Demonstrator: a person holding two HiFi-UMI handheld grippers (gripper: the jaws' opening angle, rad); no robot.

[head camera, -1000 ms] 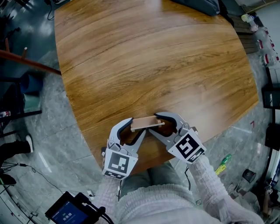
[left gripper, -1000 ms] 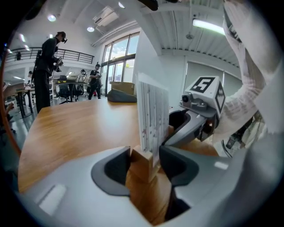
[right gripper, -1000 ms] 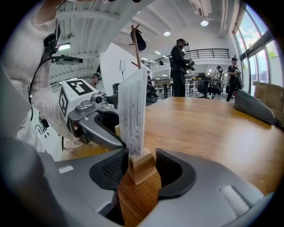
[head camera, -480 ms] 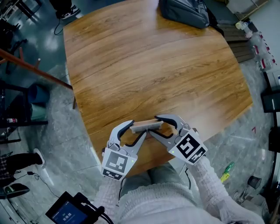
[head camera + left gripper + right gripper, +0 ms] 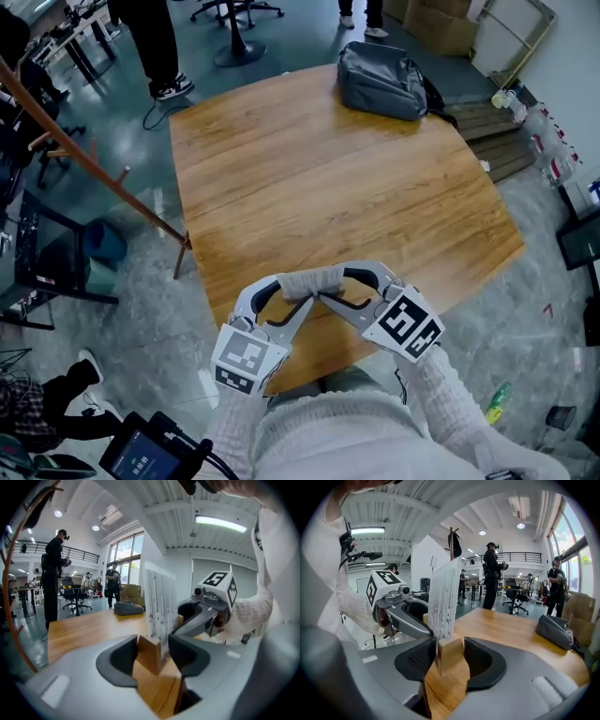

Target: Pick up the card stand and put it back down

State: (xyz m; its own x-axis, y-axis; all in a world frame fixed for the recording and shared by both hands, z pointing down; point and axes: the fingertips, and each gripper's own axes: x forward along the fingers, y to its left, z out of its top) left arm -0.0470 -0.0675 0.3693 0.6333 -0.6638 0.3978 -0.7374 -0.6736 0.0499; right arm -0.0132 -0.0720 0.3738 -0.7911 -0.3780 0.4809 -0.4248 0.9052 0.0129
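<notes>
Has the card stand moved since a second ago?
Yes. The card stand has risen above the table, which now lies farther below it.

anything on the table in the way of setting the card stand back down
Nothing visible. The card stand, held by the left gripper and right gripper, hangs over bare table at the near edge; the grey bag sits at the far edge.
</notes>
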